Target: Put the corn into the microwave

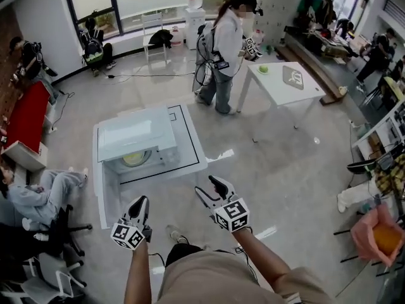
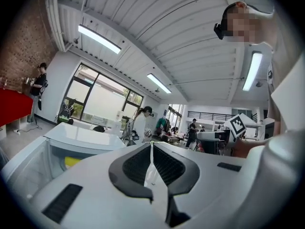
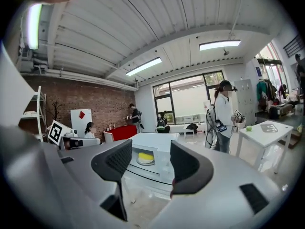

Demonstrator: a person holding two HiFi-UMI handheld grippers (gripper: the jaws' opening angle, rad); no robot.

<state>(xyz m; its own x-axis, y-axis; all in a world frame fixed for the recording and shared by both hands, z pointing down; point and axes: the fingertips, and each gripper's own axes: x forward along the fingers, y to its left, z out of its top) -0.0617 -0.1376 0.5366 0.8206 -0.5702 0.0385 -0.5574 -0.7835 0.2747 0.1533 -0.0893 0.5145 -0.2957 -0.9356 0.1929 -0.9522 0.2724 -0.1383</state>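
I see the corn (image 3: pixel 145 156) lying inside the open microwave (image 1: pixel 133 135), at 11 o'clock from my tools. The left tool (image 1: pixel 142 201) is pressed together and holds nothing; the right tool (image 1: pixel 207 186) stands apart, also holding nothing. I judge the corn light, stiff and apt to roll, so I would hold it across the middle.

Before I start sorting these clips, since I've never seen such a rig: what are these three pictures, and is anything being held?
There is no robot here: a person holds a pair of tongs in each hand. One picture comes from a camera on their head, looking down. The other two come from cameras riding on the tongs. The left tongs are shut on nothing; the right tongs are open and empty. On the white table stands a microwave. Inside it, on a plate, lies something yellow, likely the corn.
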